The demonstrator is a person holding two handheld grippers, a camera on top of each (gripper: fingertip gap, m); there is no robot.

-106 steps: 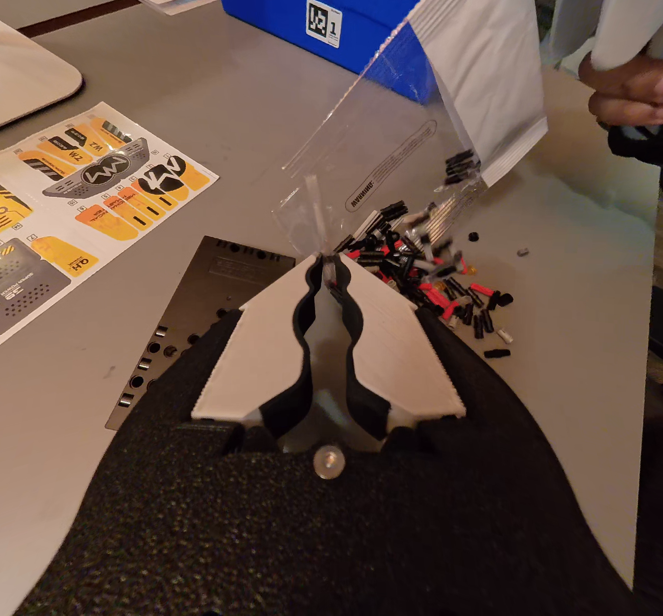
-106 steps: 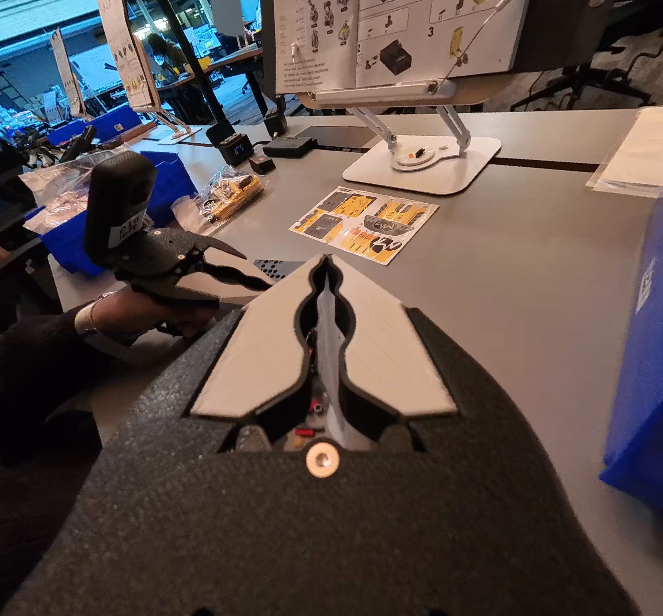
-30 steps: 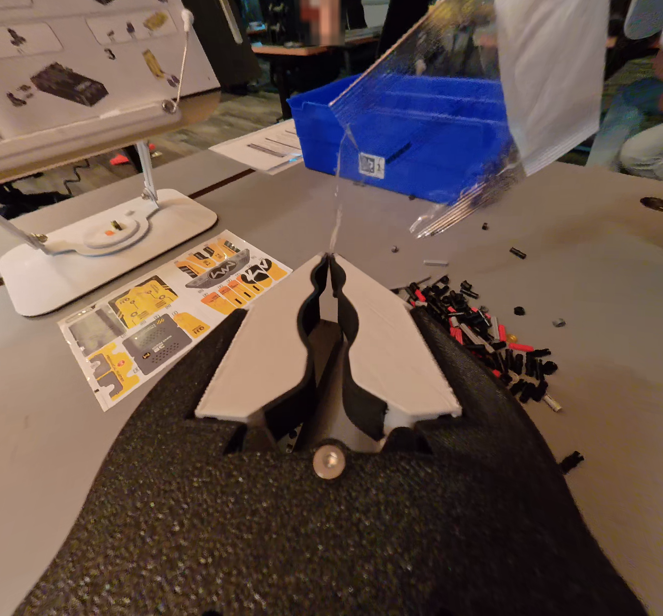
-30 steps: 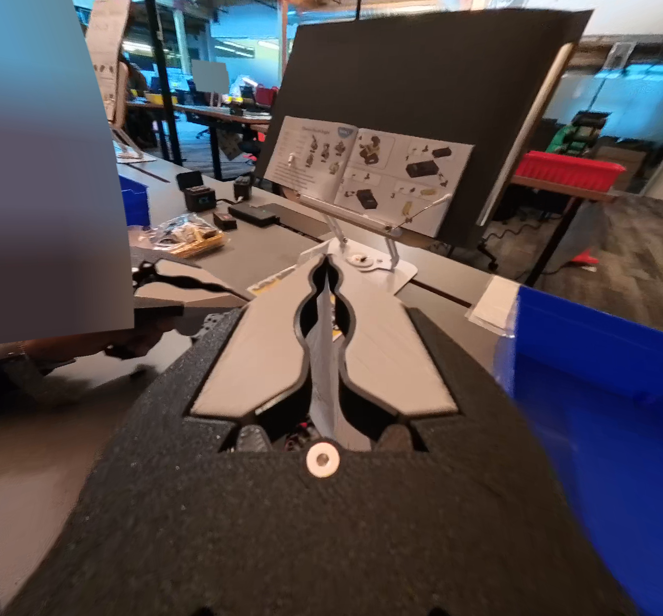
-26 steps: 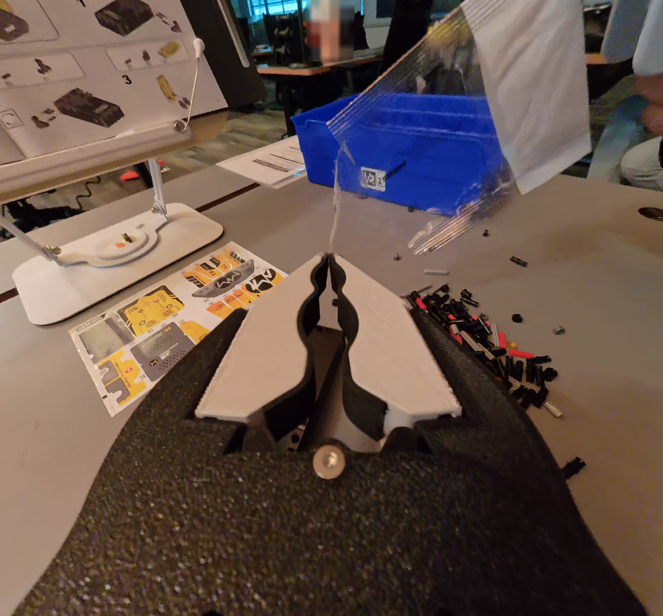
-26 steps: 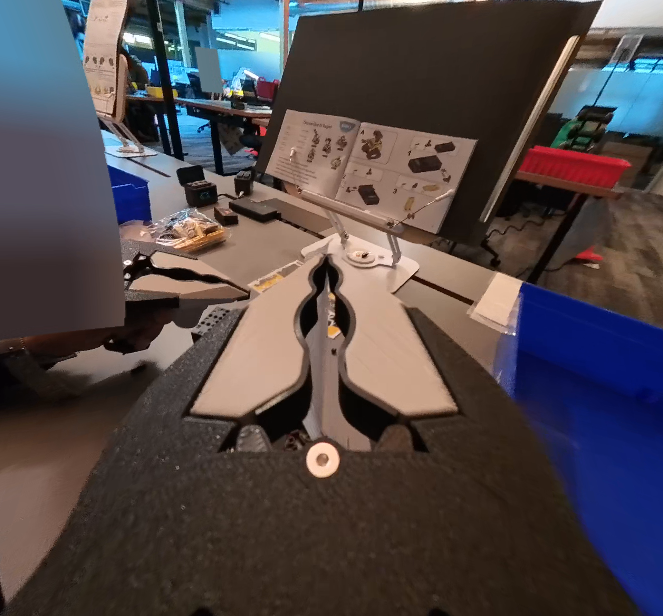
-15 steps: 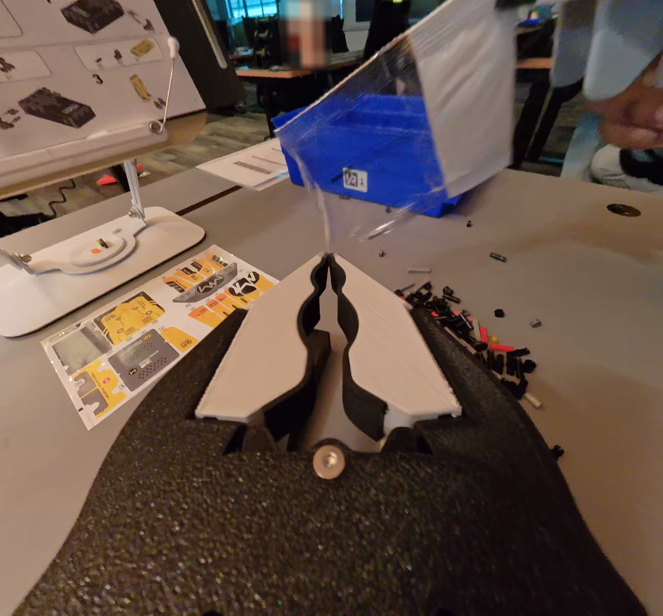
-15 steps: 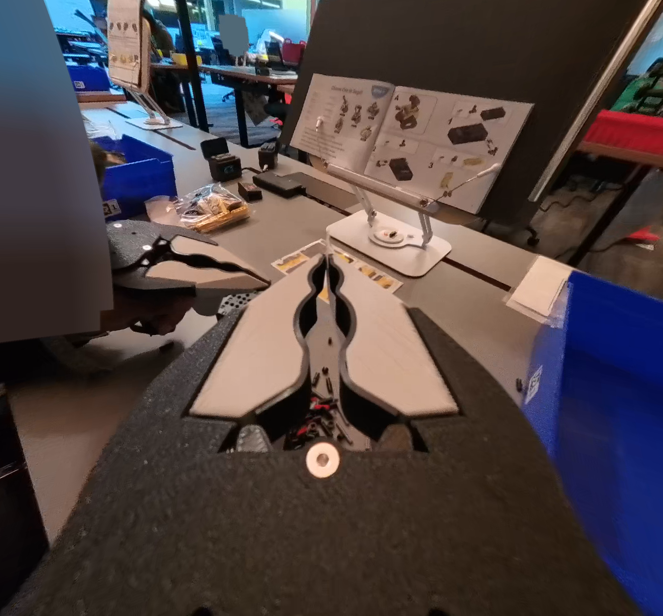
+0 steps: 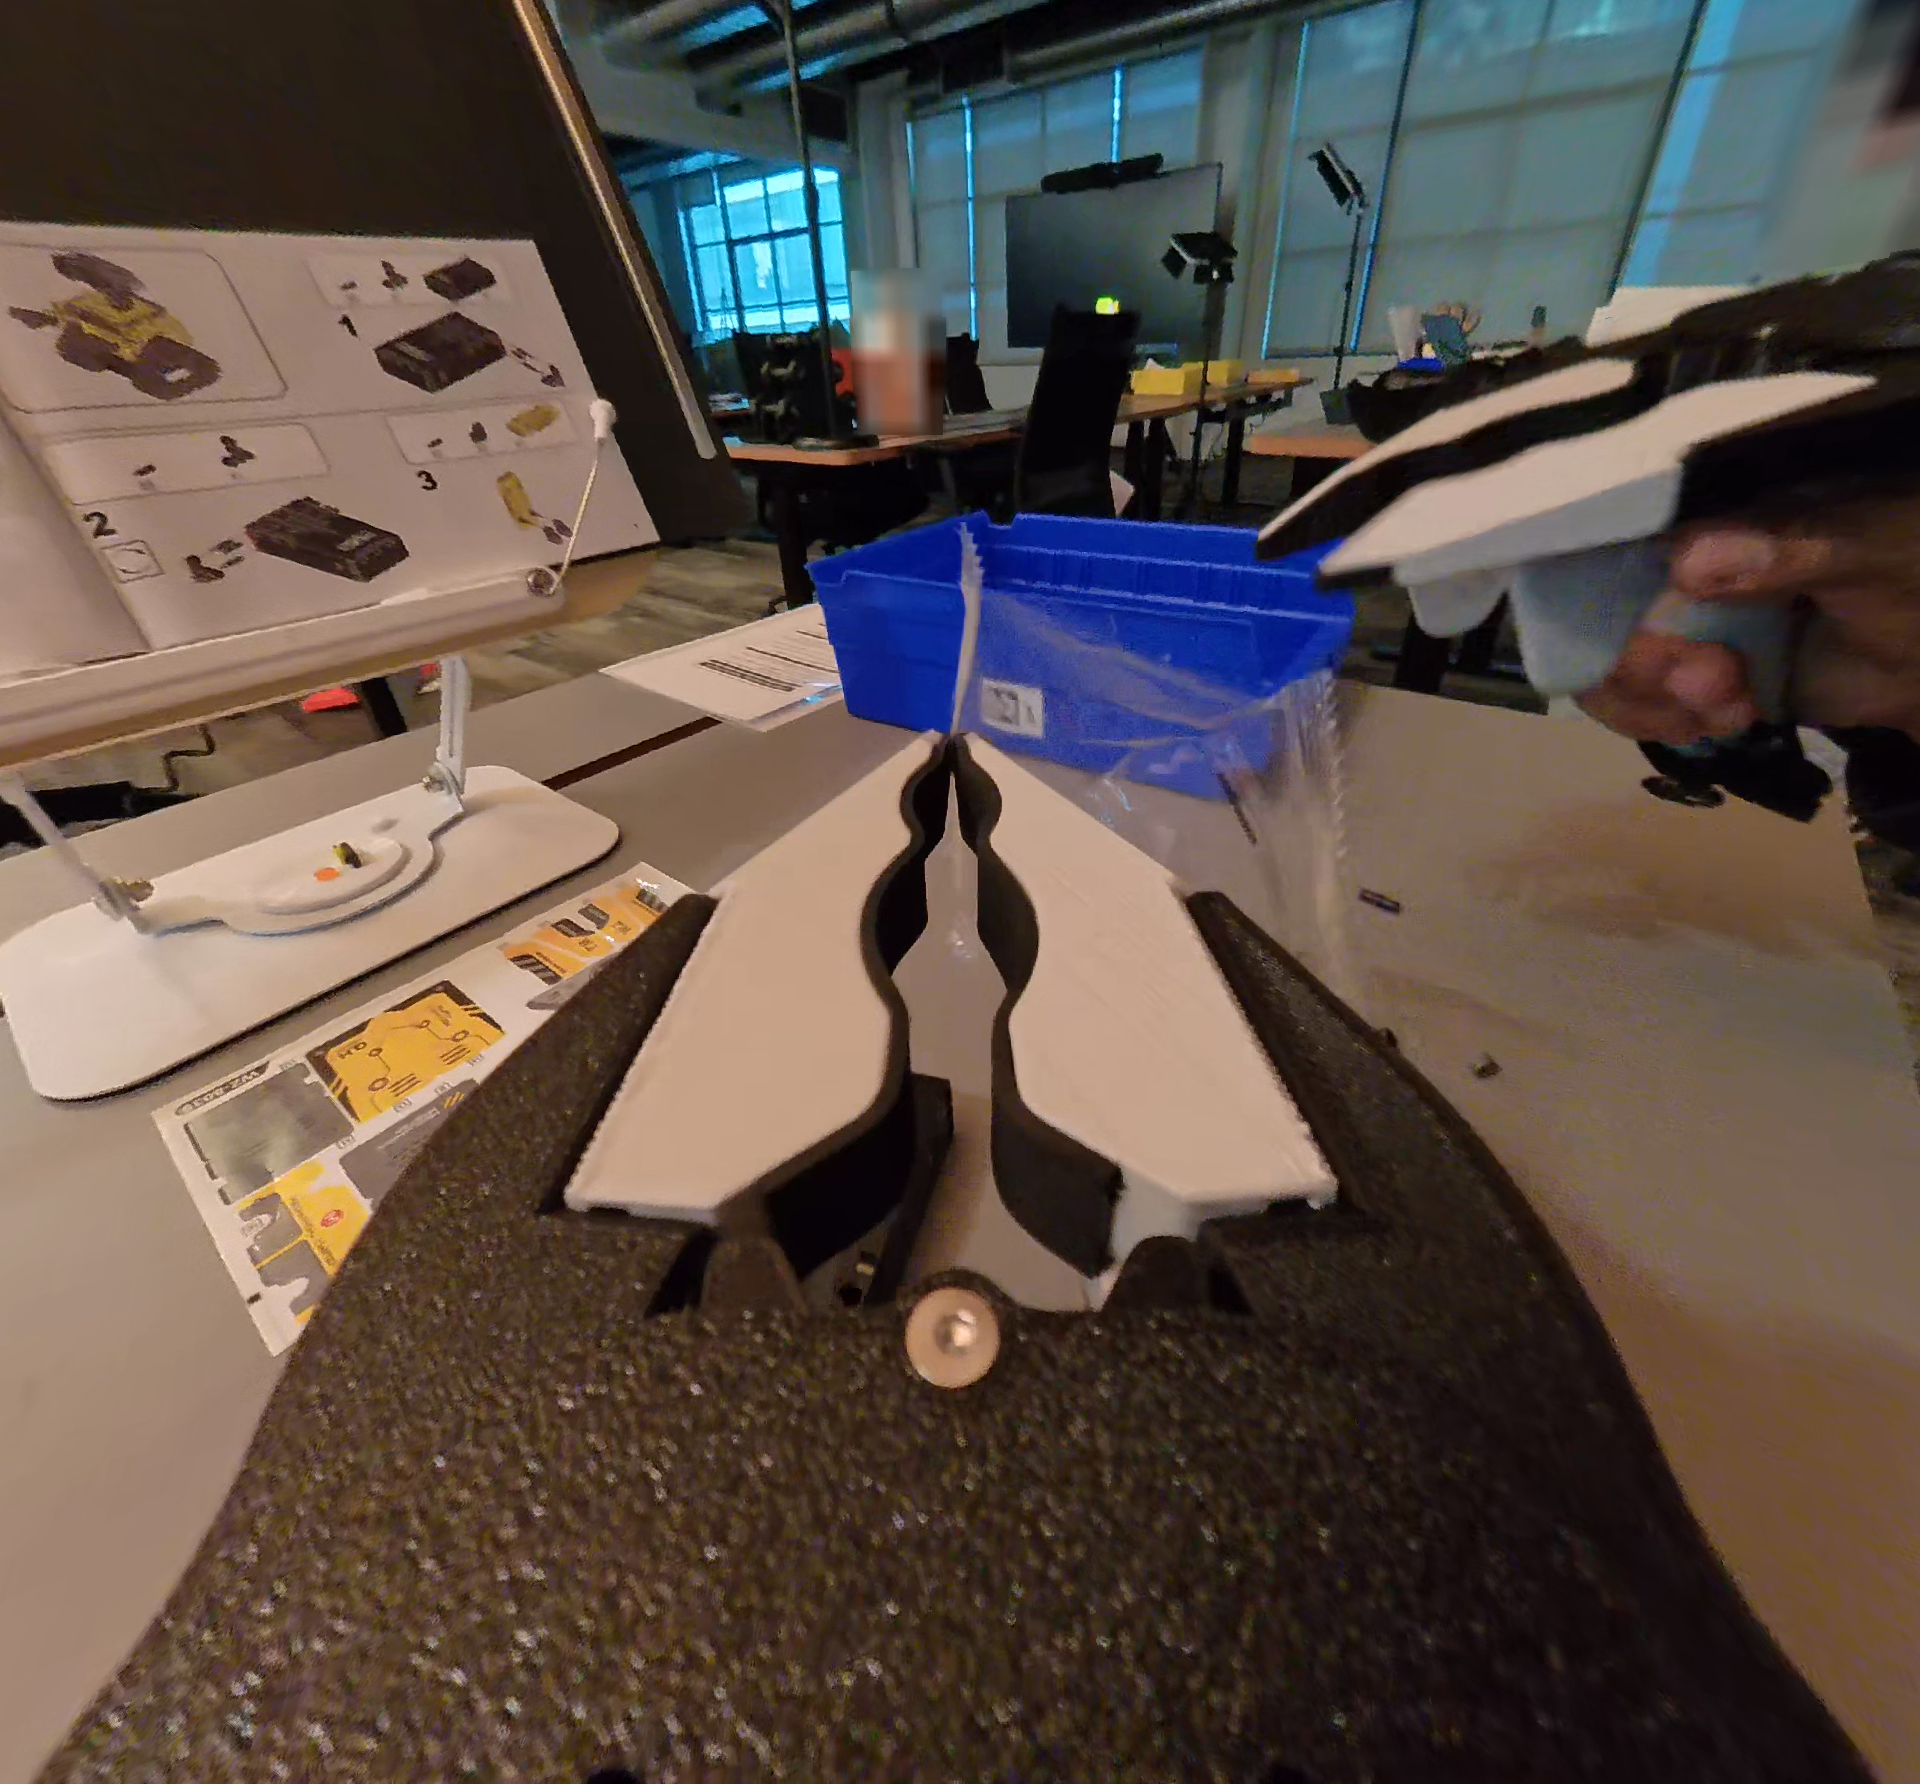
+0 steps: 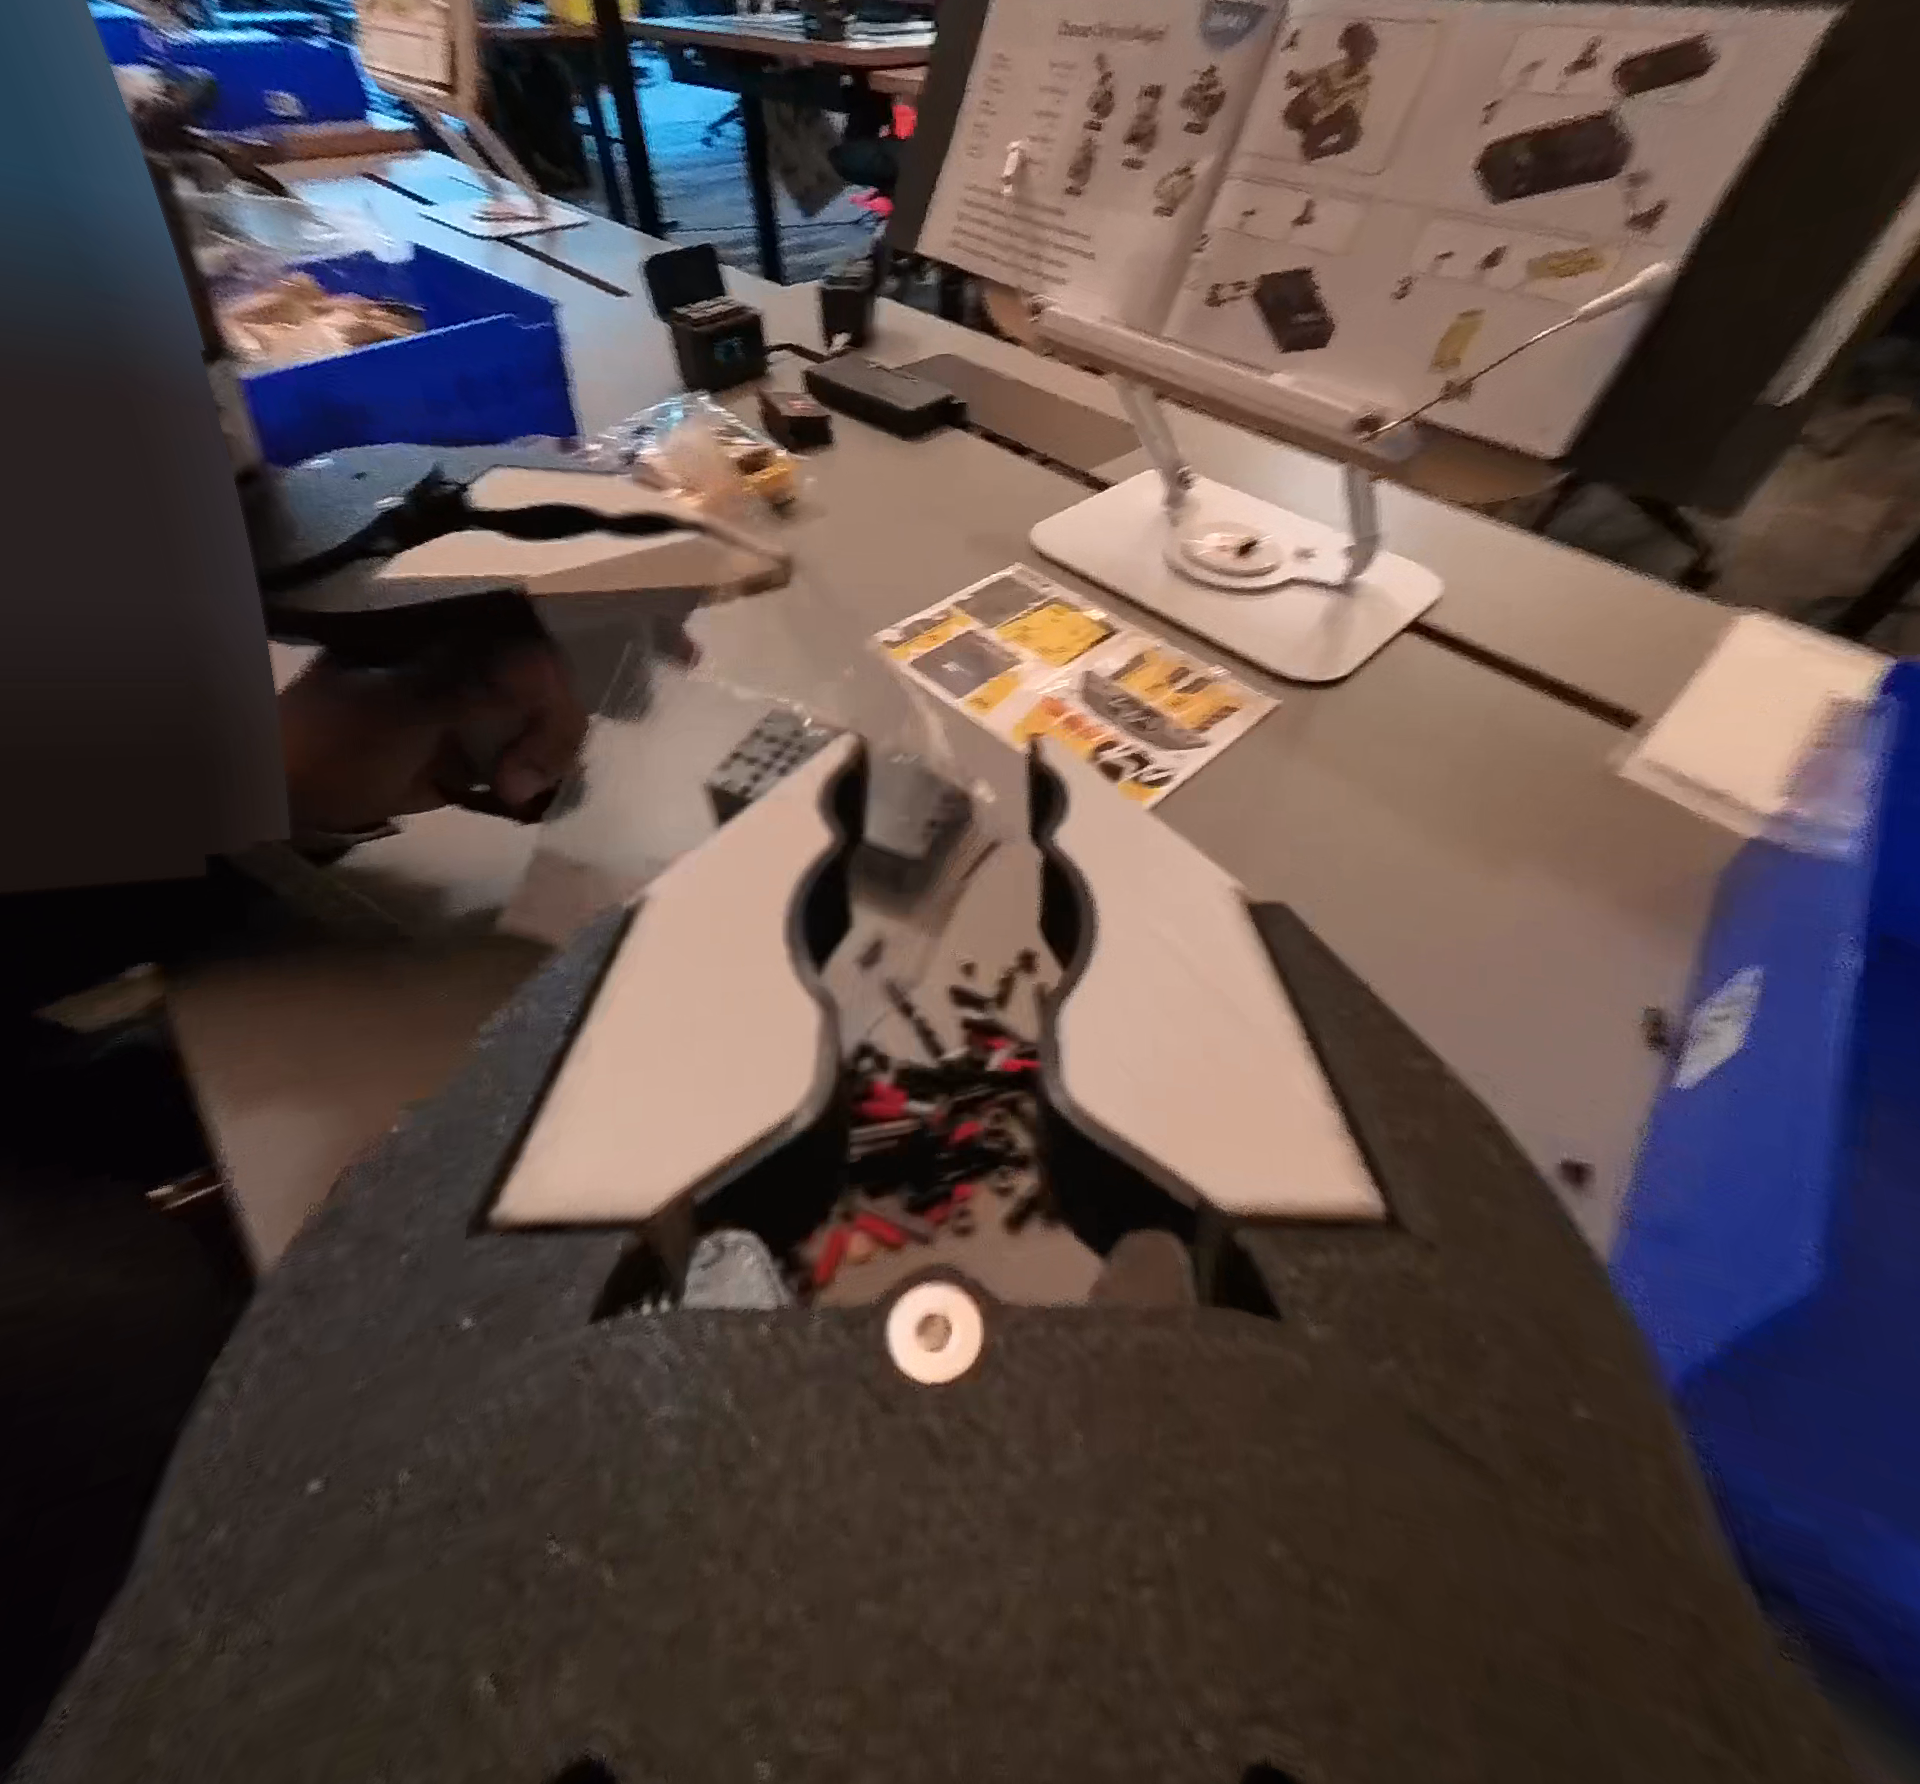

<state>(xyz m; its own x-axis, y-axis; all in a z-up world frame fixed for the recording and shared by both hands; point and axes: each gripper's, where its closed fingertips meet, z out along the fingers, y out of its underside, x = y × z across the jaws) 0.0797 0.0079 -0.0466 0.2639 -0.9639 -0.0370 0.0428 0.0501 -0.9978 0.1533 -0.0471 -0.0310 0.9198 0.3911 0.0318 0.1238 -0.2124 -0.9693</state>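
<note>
Clear plastic bag (image 9: 1195, 747) is being pinched at one edge by the closed left gripper (image 9: 951, 747), hanging limp at its 1 o'clock.
Right gripper (image 10: 945, 778) is being held open, empty, over the pile of small pins (image 10: 935, 1090). The film is judged light, floppy, slippery; an edge is best taken. Blue bin (image 9: 1091, 591) is standing at 12 o'clock; bare table (image 9: 1610, 1007) is lying at 3 o'clock.

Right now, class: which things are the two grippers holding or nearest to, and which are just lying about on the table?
Handled: left gripper, jaws shut on the clear plastic bag; right gripper, jaws open over the pile of small black and red parts.
Lying about: sticker sheet; instruction booklet on its stand; blue bin.
</note>
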